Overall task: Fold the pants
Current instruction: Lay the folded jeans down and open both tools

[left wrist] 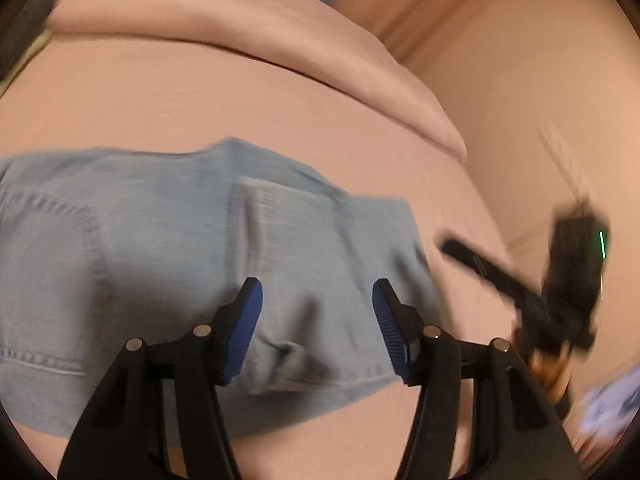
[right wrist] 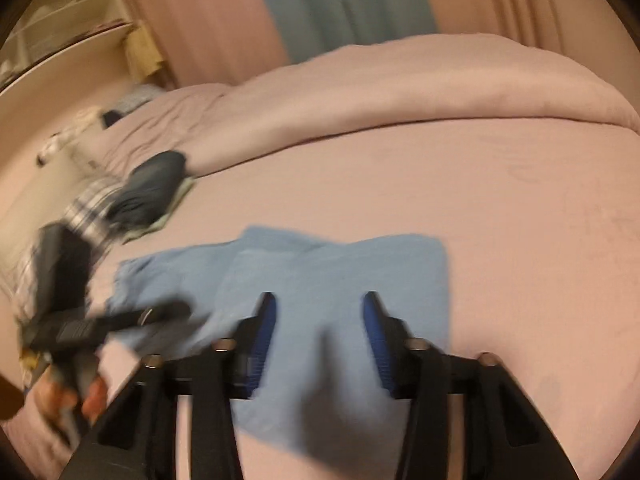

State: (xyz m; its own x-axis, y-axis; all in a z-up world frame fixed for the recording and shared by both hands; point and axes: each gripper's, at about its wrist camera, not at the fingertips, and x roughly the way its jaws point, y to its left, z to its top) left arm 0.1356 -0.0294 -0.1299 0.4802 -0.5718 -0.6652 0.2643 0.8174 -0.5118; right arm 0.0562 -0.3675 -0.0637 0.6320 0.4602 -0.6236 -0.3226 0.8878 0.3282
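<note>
light blue denim pants [left wrist: 160,248], folded to a compact stack, lie on the pink bed sheet [left wrist: 280,112] near its front edge. judged soft and limp but fairly heavy, with thick seams; best taken at a folded edge or corner, pinching all layers. pocket stitching and a pale inner label show on top. left gripper [left wrist: 318,304] part open, empty, above the cloth. right gripper [right wrist: 320,320] narrower, also empty.
</note>
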